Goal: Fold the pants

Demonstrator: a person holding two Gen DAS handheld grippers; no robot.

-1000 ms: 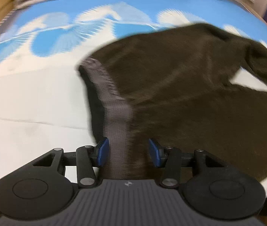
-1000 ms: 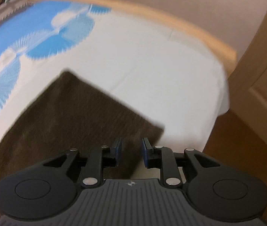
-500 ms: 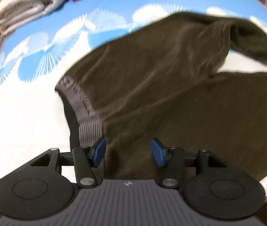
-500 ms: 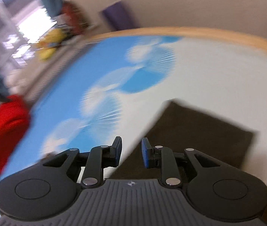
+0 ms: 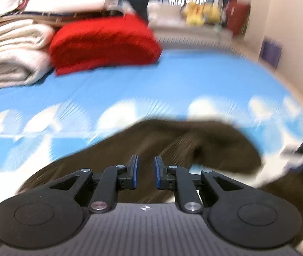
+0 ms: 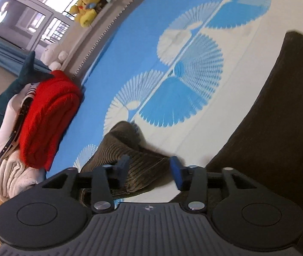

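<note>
Left gripper (image 5: 144, 171) jaws are closing, nothing visibly clamped; a second ago they straddled the waistband. Right gripper (image 6: 149, 171) jaws are opening over a crumpled leg. Pants (image 5: 194, 149) lie on the bed (image 5: 172, 85), unfolded.

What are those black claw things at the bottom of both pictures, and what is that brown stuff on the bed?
Those are two grabbers, and a person holds one in each hand. Each has a small camera looking out along its two fingers, so one picture is from the left gripper and the other from the right gripper. The brown stuff is a pair of pants lying on a blue and white sheet, waiting to be folded. The left jaws are closing, with no cloth clearly pinched; that picture is blurry. The right jaws are opening over a rumpled pant leg. A red blanket and pale folded bedding sit behind.
</note>
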